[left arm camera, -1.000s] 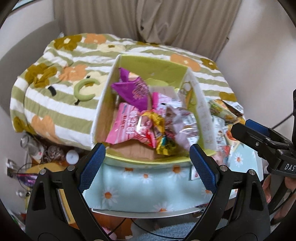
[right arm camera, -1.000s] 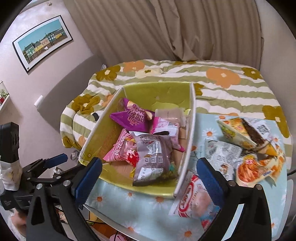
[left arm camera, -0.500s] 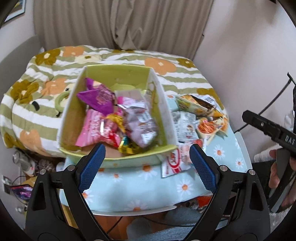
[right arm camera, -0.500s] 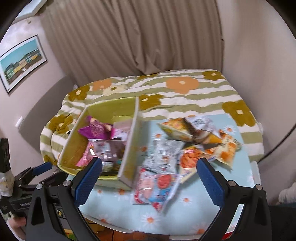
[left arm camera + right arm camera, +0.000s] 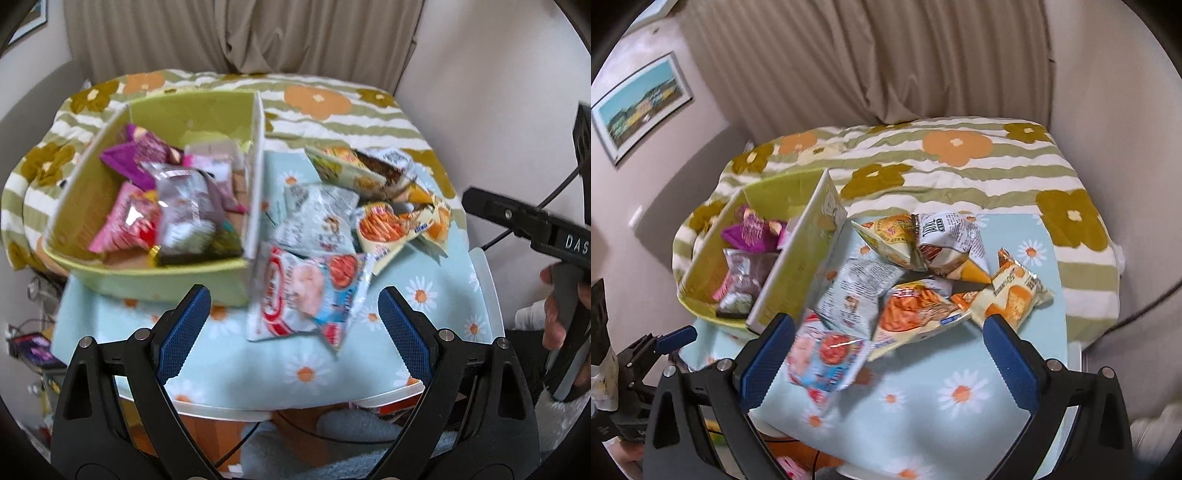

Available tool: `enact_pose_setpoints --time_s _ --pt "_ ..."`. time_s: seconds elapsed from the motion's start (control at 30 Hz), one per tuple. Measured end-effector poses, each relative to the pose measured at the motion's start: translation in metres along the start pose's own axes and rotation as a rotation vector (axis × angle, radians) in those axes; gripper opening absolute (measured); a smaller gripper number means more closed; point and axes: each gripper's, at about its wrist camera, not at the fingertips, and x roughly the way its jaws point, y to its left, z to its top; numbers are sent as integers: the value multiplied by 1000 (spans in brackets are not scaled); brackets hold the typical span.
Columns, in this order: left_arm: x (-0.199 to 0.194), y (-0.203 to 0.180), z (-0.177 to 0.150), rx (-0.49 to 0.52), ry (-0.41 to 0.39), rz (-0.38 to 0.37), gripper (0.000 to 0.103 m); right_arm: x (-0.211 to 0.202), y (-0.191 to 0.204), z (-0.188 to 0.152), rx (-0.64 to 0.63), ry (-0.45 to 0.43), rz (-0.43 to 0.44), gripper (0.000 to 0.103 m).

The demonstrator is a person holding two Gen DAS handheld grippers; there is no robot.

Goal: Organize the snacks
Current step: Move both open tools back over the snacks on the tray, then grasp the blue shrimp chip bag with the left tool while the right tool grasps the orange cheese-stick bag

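Left hand-held gripper [image 5: 293, 314]: black frame with blue ribbed pads, jaws spread wide, nothing between them; it hangs over the near edge of the surface.
Right hand-held gripper [image 5: 886, 347]: same black-and-blue build, jaws wide apart and empty.
Surface [image 5: 424, 332]: covered by a pale blue cloth printed with white daisies.
Lime-green open box [image 5: 166, 273]: ahead and left of the left hand-held gripper, white-faced side wall, blurred in both views.
Box contents: a purple foil packet [image 5: 133, 158], a pink packet [image 5: 125, 225] and a silvery grey-brown packet [image 5: 184, 206], piled loosely together.
Loose pile: ahead of both hand-held grippers, just right of the box, packets overlapping.
Red-and-white glossy packet [image 5: 303, 295]: nearest, lying between the left hand-held gripper's fingertips in that view, not touched.
White crinkled packet [image 5: 317, 218]: behind it.
Orange stick-snack packet [image 5: 916, 314]: beside the white one.
Yellow-orange packet [image 5: 1015, 295]: far right of the pile.
Bed behind: green-striped floral blanket [image 5: 960, 173].
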Motion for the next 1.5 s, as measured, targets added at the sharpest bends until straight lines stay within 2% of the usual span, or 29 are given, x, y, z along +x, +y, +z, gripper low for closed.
enact_pose_setpoints --time_s 0.2,0.37,0.53,0.67,0.93,1.17,1.3,1.4,1.43,1.47,1.5 --pt "32 -34 -14 -25 20 85 92 33 -22 9 -131 65 49 102" --pt "59 -54 -23 2 15 206 92 67 -29 15 -201 118 92 102" --pt "91 -71 -29 98 33 320 92 95 -29 16 -234 153 115 102" --pt "110 -81 -32 177 35 377 92 115 -31 14 -241 179 136 102" --pt "128 -79 -19 188 48 350 92 140 -26 12 -263 208 149 101" --pt "144 -63 -7 151 99 313 92 159 -29 10 -274 248 126 96" --pt "161 -45 3 114 154 302 92 167 -34 8 -279 280 123 95" --pt "170 -32 5 64 199 260 92 172 -37 6 -282 302 135 90" --pt "175 -25 6 39 221 239 90 174 -38 5 -282 307 139 90" --pt "177 -21 4 26 230 234 83 174 -38 5 -285 311 139 89" --pt "179 -18 4 16 238 229 80 176 -37 4 -289 316 139 89"
